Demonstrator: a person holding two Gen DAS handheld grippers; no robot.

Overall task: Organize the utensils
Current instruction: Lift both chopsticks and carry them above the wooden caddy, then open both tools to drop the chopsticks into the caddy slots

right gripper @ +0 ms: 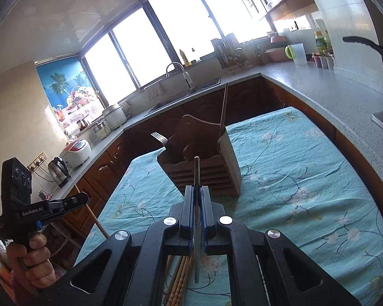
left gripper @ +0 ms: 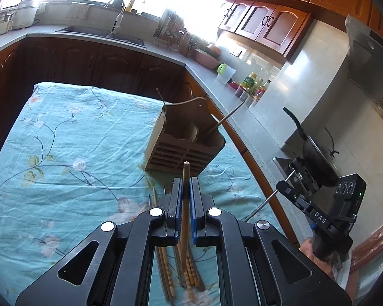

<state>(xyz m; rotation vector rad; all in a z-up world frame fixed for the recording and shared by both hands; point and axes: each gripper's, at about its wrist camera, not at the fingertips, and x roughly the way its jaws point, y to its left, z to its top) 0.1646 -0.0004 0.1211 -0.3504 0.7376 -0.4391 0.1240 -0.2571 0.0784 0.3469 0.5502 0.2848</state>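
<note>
A brown wooden utensil holder (left gripper: 183, 148) (right gripper: 204, 163) stands on the teal floral cloth (left gripper: 63, 153) (right gripper: 306, 178). It holds a fork (right gripper: 158, 137) and a chopstick (right gripper: 223, 109). My left gripper (left gripper: 186, 181) is shut on a wooden chopstick (left gripper: 186, 204), raised just short of the holder. My right gripper (right gripper: 197, 188) is shut on a thin metal utensil (right gripper: 196, 216), seen edge-on, also just short of the holder. Several wooden chopsticks (left gripper: 189, 275) (right gripper: 178, 280) lie on the cloth under both grippers. The right gripper also shows in the left wrist view (left gripper: 284, 186), with the metal rod (left gripper: 265, 204) in it.
A grey counter (left gripper: 242, 117) (right gripper: 319, 89) wraps around the table, with a sink (right gripper: 191, 86), kettle (right gripper: 60, 170), rice cookers, bottles (left gripper: 250, 81) and a black pan (left gripper: 316, 158) on the stove. Wooden cabinets hang above.
</note>
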